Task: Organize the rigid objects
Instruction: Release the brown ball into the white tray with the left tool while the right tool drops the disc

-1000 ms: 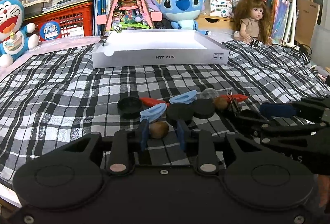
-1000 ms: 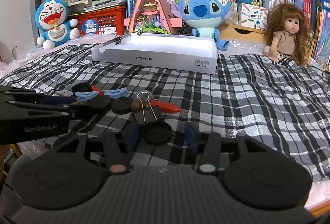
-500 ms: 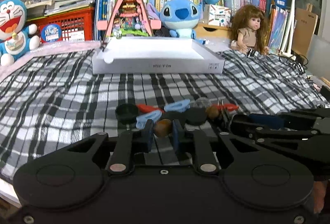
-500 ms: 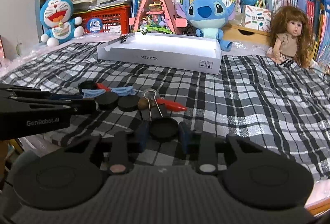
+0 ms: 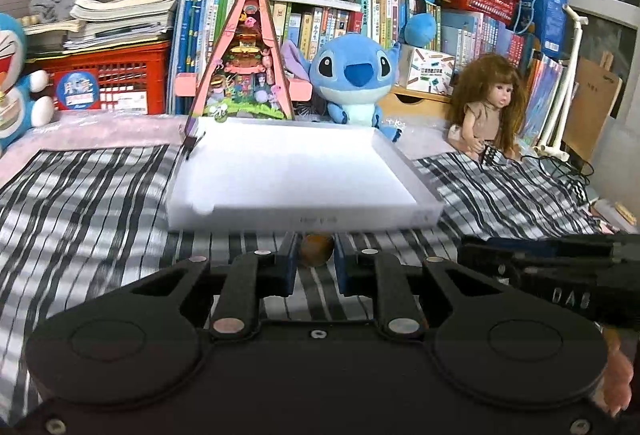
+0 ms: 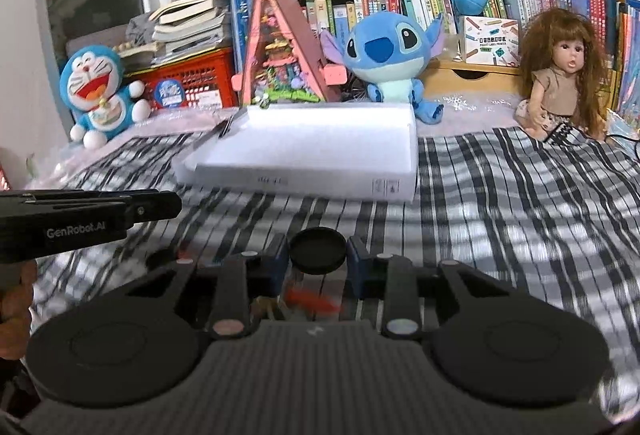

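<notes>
My left gripper (image 5: 316,255) is shut on a small brown round nut-like object (image 5: 317,250), lifted above the checked cloth just in front of the shallow white box (image 5: 304,221). My right gripper (image 6: 318,253) is shut on a flat black round lid (image 6: 318,250), also raised over the cloth, with the white box (image 6: 320,183) ahead and slightly left. Below the right gripper a red piece (image 6: 312,301) shows blurred on the cloth, and a dark round piece (image 6: 160,259) lies to its left. The right gripper's body (image 5: 560,267) crosses the right side of the left wrist view.
Checked black-and-white cloth (image 6: 500,203) covers the surface. Behind the box stand a pink triangular toy house (image 5: 246,63), a blue plush (image 5: 356,75), a doll (image 5: 490,107), a red crate (image 5: 104,79) and shelves of books. The left gripper's body (image 6: 80,223) reaches in at left.
Both grippers closed on their objects and lifted them off the cloth, moving forward toward the white box. The remaining small pieces dropped out of the left wrist view.
</notes>
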`<state>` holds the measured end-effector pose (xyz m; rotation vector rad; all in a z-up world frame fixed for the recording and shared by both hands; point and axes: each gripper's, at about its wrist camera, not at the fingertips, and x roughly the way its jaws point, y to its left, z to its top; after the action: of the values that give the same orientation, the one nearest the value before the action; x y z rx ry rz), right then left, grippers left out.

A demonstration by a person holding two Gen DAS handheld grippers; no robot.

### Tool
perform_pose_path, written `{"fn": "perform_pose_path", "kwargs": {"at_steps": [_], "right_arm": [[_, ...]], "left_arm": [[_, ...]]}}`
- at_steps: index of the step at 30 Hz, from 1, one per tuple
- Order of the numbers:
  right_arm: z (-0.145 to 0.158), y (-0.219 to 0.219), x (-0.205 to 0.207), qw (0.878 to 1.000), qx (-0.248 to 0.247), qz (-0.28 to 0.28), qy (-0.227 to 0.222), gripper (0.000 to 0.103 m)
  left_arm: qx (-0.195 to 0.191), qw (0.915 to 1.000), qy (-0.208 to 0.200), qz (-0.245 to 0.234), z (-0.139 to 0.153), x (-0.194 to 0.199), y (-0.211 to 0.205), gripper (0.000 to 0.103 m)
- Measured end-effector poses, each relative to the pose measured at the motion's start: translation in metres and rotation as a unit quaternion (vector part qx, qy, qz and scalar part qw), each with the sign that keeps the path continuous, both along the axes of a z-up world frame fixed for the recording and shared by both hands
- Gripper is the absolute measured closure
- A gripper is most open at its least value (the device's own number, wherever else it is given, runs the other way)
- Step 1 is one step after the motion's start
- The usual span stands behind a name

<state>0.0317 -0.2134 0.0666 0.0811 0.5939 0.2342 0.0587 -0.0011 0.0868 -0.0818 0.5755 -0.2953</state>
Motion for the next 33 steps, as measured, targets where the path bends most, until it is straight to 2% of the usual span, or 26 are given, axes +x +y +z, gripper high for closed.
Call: {"fn": "perform_pose_path", "kwargs": {"at_steps": [3,7,10,14,22,33], "right_arm": [[0.016,-0.004,0.034,1.000,0.007,-0.002,0.020,0.066],[0.029,-0.007,0.079,0.998,0.022,-0.005,0.055,0.066],[0.029,-0.007,0.113,0.995,0.039,-0.007,0.090,0.066],[0.017,-0.002,0.146,0.992,0.030,-0.018,0.124,0.066],[-0.013,0.002,0.182,0.986,0.023,-0.042,0.162,0.066],[-0.034,0.005,0.193,0.981,0.011,-0.047,0.186,0.066]], "left_arm": [[0.002,0.9997,0.026,-0.005,0.008,0.034,-0.002,0.085],[-0.016,0.9962,0.085,-0.004,0.005,0.086,-0.003,0.085],[-0.018,0.9937,0.111,0.008,-0.003,0.118,-0.005,0.085],[-0.010,0.9901,0.138,0.027,-0.018,0.150,-0.011,0.085],[0.015,0.9857,0.161,0.048,-0.050,0.170,-0.016,0.085],[0.047,0.9875,0.143,0.047,-0.054,0.171,-0.025,0.085]]}}
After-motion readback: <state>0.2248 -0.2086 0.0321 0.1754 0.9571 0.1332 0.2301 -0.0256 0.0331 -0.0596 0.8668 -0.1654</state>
